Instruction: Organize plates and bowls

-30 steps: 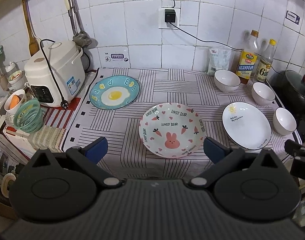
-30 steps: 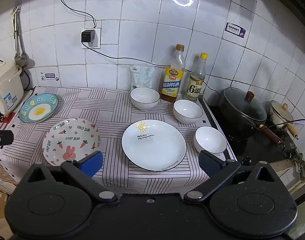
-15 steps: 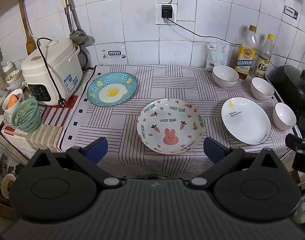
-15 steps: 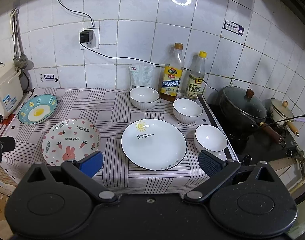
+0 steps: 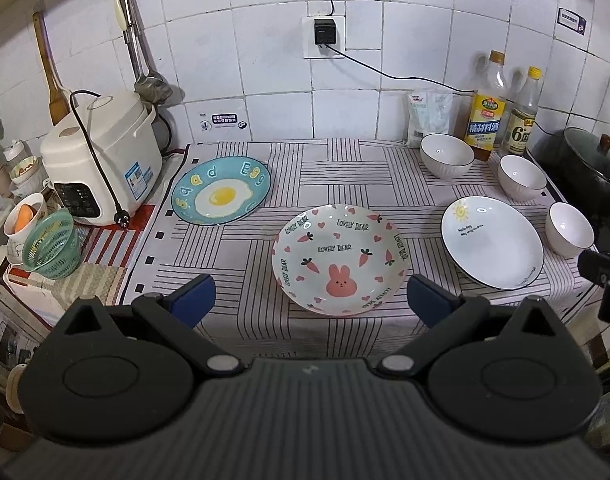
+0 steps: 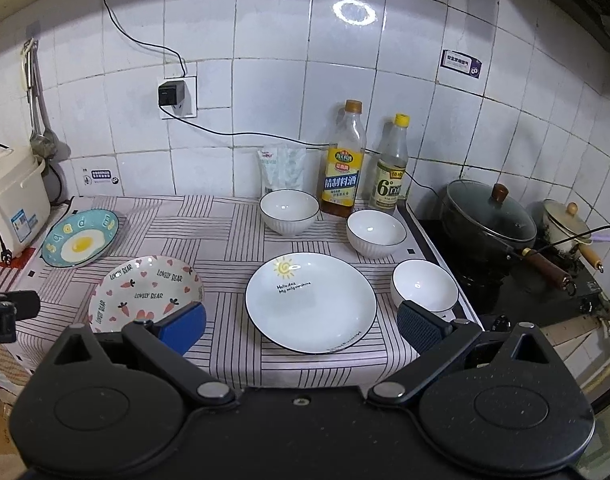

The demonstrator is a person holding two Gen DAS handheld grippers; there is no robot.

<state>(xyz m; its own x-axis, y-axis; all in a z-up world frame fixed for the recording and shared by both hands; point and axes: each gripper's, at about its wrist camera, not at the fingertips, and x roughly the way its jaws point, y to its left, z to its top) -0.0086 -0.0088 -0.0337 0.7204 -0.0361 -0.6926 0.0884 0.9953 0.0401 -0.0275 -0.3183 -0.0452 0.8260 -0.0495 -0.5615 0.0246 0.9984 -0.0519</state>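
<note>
Hovering before the desk (image 5: pixel 241 248), the left gripper (image 5: pixel 311 300) and right gripper (image 6: pixel 301 326) hold their jaws wide and empty, facing the bunny plate (image 5: pixel 341 258) and white plate (image 6: pixel 311 302).

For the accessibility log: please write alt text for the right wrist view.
The open right tool hangs over the near edge of a striped cloth, empty, facing a white sun plate. Three white bowls curve behind and right of it; a rabbit plate and egg plate lie left.
</note>
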